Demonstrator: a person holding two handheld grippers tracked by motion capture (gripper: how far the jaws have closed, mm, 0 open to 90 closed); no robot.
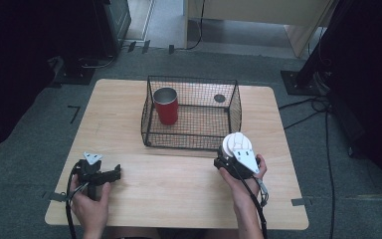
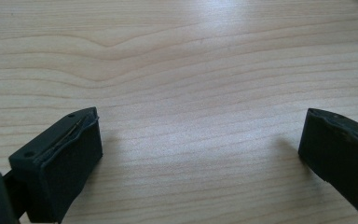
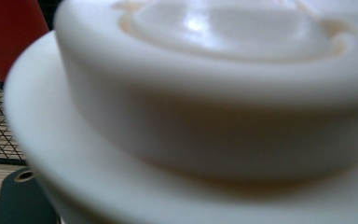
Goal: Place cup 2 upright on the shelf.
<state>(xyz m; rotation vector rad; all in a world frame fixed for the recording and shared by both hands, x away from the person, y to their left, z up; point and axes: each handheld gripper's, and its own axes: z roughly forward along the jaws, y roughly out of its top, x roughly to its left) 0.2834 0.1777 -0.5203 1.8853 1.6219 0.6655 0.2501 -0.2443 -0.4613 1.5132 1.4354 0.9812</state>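
Clamped in my right hand-held gripper [image 1: 230, 149] is a round white plastic lid [image 1: 236, 143], just in front of the black wire basket [image 1: 191, 142] with the red metal cup [image 1: 166, 106]. Left hand-held gripper [image 1: 110, 174] rests open on the wooden table [image 1: 179, 184].

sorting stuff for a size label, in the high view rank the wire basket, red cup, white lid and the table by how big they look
1. table
2. wire basket
3. red cup and white lid, held in the right gripper: these look about alike, and the lid is partly hidden, so no ranking.
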